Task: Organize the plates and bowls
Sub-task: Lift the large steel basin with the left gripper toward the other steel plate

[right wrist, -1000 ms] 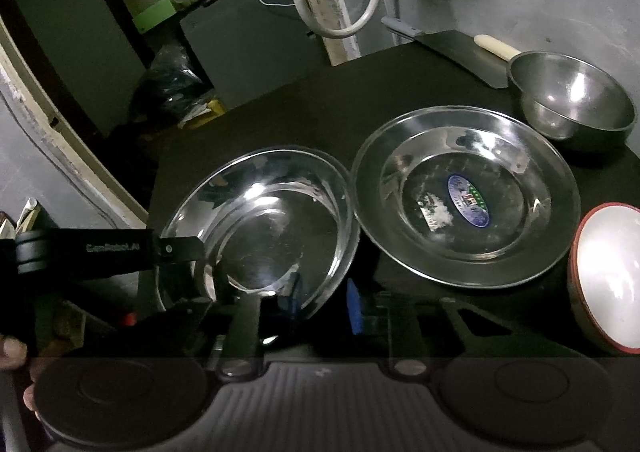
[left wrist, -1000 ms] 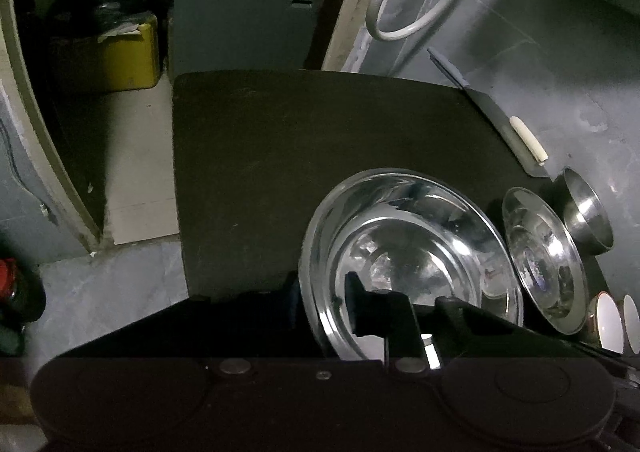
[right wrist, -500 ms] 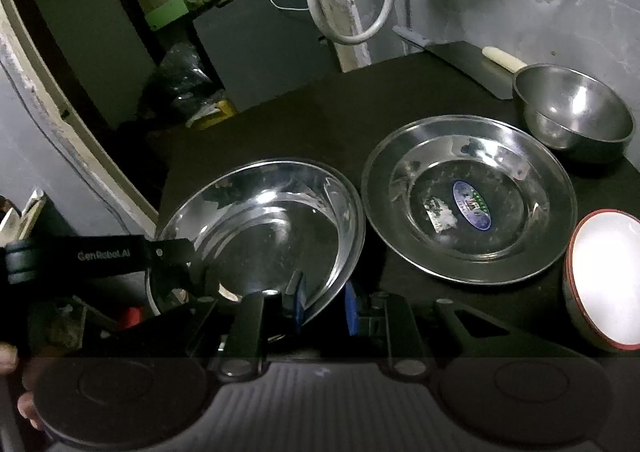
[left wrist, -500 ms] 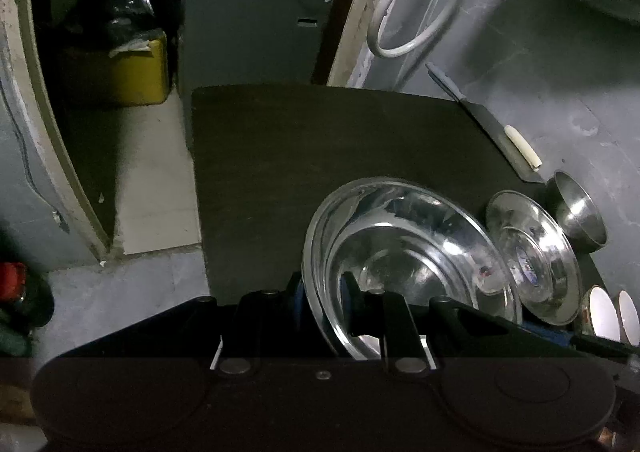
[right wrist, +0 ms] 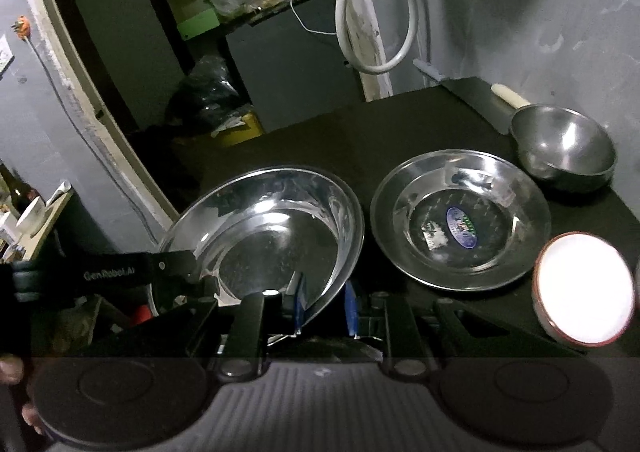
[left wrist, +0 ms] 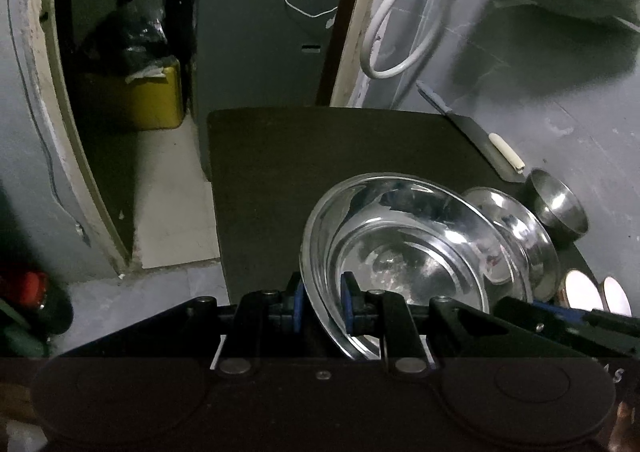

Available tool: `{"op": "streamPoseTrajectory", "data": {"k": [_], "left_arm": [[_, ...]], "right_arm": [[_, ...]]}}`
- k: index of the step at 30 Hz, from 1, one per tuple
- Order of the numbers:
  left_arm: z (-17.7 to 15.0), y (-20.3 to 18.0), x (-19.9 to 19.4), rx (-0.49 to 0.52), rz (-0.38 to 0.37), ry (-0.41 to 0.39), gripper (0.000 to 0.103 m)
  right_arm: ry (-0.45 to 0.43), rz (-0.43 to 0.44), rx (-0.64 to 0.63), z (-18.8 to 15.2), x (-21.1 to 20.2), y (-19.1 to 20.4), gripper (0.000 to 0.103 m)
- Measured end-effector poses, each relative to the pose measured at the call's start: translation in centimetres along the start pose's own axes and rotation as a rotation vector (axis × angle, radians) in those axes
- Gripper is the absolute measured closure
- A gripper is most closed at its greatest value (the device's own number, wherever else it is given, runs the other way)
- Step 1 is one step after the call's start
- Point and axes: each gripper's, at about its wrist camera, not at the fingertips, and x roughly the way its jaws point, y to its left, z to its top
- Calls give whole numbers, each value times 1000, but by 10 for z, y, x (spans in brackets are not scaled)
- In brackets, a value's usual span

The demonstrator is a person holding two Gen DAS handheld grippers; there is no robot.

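I hold a large, deep steel plate [left wrist: 404,252] by its rim with both grippers, and it hangs tilted just above the black table [left wrist: 300,155]. My left gripper [left wrist: 322,310] is shut on the plate's near rim. It also shows in the right wrist view as the left gripper [right wrist: 176,268] at the plate's left rim. My right gripper [right wrist: 322,310] is shut on the opposite rim of the same plate [right wrist: 272,236]. To the right lie a second steel plate [right wrist: 460,219] with a blue sticker, a small steel bowl [right wrist: 564,147] and a red-rimmed white bowl [right wrist: 584,288].
A cleaver with a pale handle [right wrist: 508,95] lies at the table's back right edge. A white hose loop [right wrist: 376,11] hangs on the wall behind. Left of the table, the floor drops to a doorway with a yellow bin [left wrist: 136,99]. A second white bowl [left wrist: 616,294] sits at the far right.
Both grippers have risen with the large plate, so the table looks farther off. In the left wrist view the plate now overlaps the sticker plate.
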Motion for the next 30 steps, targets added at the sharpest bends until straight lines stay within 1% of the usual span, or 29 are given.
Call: {"op": "streamPoseTrajectory", "data": {"k": [5, 10, 17, 23, 30], "left_arm": [[-18, -16, -16, 14, 2, 4, 83], [-39, -30, -27, 28, 8, 27, 83], [-64, -37, -42, 11, 13, 61, 82], [-80, -46, -52, 40, 37, 82, 82], [-94, -59, -54, 86, 54, 108, 79]], "right_arm": [[-8, -4, -18, -9, -23, -5, 80], [8, -5, -29, -22, -40, -12, 80], [27, 17, -44, -40, -62, -16, 80], [40, 39, -65, -54, -76, -19, 80], [62, 36, -74, -65, -83, -26, 80]]}}
